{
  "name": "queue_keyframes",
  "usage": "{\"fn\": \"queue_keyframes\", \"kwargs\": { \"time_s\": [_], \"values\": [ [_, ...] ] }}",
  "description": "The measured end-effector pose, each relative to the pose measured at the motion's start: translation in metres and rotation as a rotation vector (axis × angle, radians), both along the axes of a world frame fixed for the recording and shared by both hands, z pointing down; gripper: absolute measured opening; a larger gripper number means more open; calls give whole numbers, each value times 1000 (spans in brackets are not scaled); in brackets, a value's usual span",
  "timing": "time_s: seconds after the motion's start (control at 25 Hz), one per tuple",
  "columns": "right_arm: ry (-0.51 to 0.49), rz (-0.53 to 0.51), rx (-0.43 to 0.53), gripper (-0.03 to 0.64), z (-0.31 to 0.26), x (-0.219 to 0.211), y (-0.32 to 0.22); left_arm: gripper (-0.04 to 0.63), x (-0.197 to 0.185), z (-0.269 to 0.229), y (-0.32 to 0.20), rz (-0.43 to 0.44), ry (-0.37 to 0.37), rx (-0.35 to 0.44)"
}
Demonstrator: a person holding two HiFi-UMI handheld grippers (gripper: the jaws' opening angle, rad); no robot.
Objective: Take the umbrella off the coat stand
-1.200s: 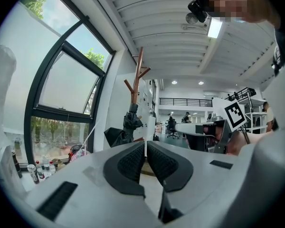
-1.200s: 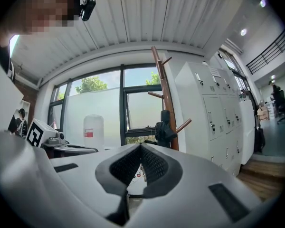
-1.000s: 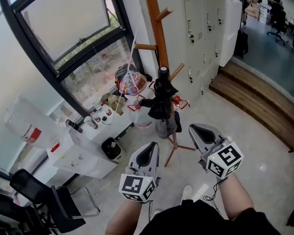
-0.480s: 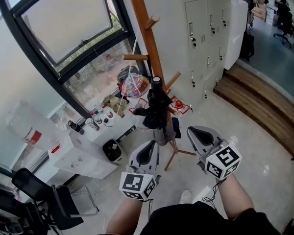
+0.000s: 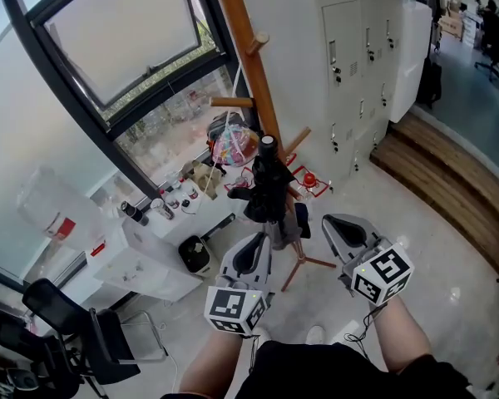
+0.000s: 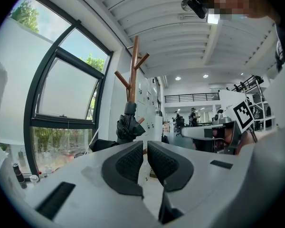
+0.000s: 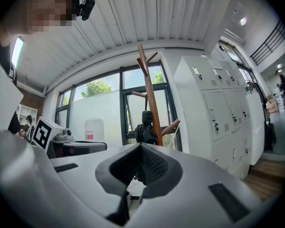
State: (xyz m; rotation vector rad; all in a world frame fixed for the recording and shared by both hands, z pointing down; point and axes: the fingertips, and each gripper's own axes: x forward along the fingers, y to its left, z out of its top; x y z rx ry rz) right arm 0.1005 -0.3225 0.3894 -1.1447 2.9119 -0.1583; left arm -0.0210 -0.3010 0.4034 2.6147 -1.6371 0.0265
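Left gripper (image 6: 145, 144): jaws closed nearly pad to pad, only a thin slit between them, nothing held. Right gripper (image 7: 141, 147): jaws likewise together and empty. Both point level toward the umbrella (image 5: 270, 186), a black folded one hanging upright against the post of the wooden coat stand (image 5: 248, 66), ahead of both grippers and not touching either.

Step in hand, as judged: the approach. To do it well, 1 gripper should open before it reaches the umbrella, close on the firm upper part rather than the loose folds of cloth, then lift until the umbrella clears its peg before drawing it away, so that the stand is not pulled over.

Hard to make out: which peg (image 5: 231, 102) bears the umbrella, and by what loop or hook, shows in no view. The grippers hide part of the stand's feet in the head view.
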Motion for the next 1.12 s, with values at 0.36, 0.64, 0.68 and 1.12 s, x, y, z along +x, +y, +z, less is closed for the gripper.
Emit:
{"fn": "queue_keyframes", "kwargs": {
  "time_s": [0.36, 0.64, 0.68, 1.12],
  "values": [
    [3, 58, -1, 54, 2, -5, -13, 154, -8, 1, -29, 47, -33, 7],
    [1, 148, -2, 54, -3, -4, -33, 296, -13, 3, -75, 90, -117, 8],
    [2, 164, -4, 54, -3, -3, -36, 301, -13, 5, -82, 99, -134, 8],
    [5, 294, -15, 54, 1, 11, -60, 322, 5, 27, -138, 214, -240, -18]
  ]
}}
